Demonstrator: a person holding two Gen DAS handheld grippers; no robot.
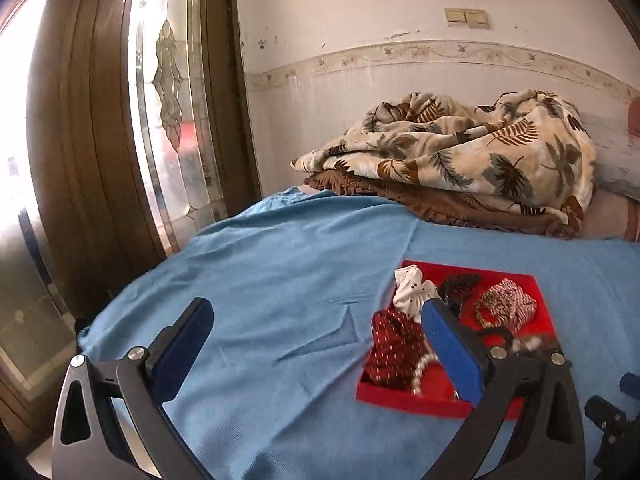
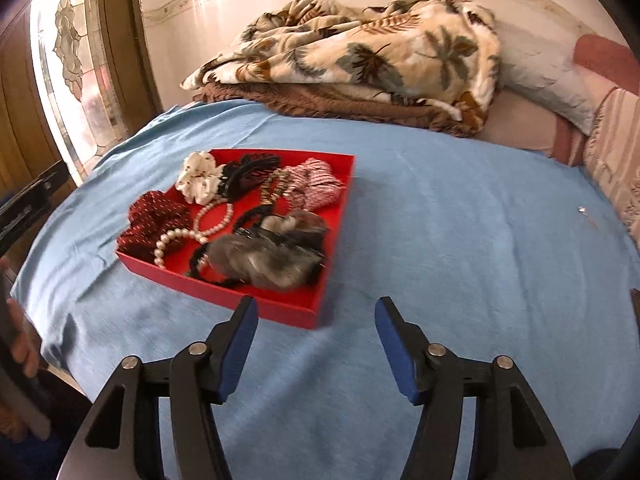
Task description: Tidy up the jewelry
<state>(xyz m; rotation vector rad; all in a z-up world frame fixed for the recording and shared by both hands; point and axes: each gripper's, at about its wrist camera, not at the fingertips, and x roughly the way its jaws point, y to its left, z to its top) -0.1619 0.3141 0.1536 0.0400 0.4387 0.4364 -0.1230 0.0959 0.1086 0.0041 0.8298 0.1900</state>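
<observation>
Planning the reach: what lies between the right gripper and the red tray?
Only bare blue sheet separates the right gripper from the red tray, per the right wrist view.

Home bedrm: bed (image 2: 440, 216), blanket (image 2: 360, 52), pillow (image 2: 548, 80).

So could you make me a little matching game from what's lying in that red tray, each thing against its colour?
Things:
1. pearl strand
2. fluffy hair clip
3. dotted scrunchie
4. claw clip

Colours:
A. black
B. grey
C. white with dark dots
D. pearly white

Pairs: 1-D, 2-B, 3-C, 4-A. All lie inside the red tray on the blue sheet.
</observation>
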